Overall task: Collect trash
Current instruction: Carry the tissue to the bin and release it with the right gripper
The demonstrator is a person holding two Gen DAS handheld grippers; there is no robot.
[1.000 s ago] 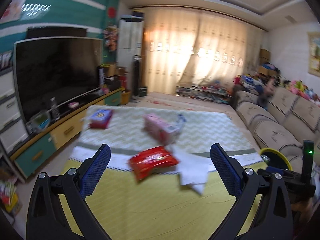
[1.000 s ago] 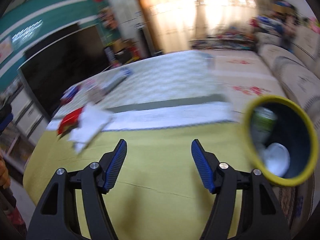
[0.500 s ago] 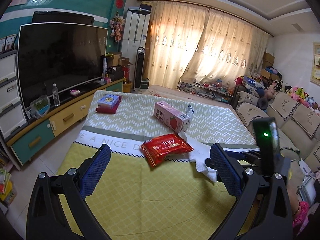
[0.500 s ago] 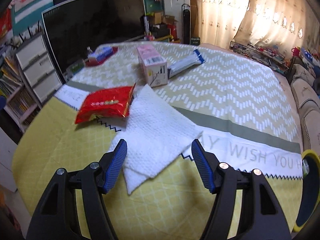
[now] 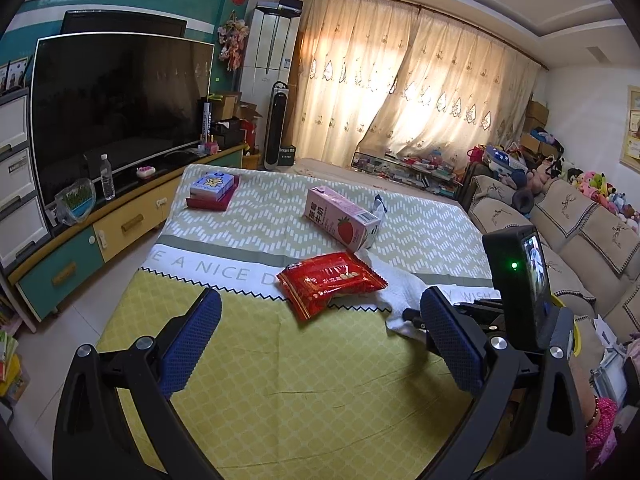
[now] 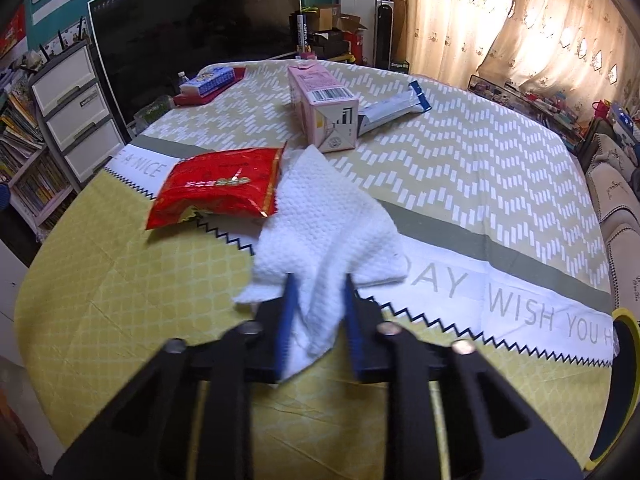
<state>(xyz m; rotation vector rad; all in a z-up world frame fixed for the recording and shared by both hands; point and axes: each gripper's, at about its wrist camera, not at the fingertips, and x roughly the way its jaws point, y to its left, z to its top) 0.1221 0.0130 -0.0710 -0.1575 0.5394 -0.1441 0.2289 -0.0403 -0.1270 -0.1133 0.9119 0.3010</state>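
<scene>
Two claws work over a tabletop spread with a patterned cloth; the right claw has come in from the side since a second ago, when it faced bare yellow cloth and a yellow-rimmed bin, and now its blue fingers are closing on the near corner of a white paper towel; half a second ago those fingers stood wide apart over the same towel, and now the towel's edge bunches up between them, the pads pressing its folds. The towel lies near the middle of the tabletop, across the white lettered band of the cloth, its far corner touching a pink milk carton that lies on its side; a red snack bag lies just beside the towel toward the television-side edge, its open mouth facing the near edge; a blue and silver wrapper lies behind the carton; a small stack of books sits at the far corner by the television. The yellow rim of the bin shows past the sofa-side edge.

The left claw hangs over the near yellow part of the cloth, fingers wide apart and gripping nothing; its view has steadied from the blur of a second ago, and the right claw's body now fills its right side.
</scene>
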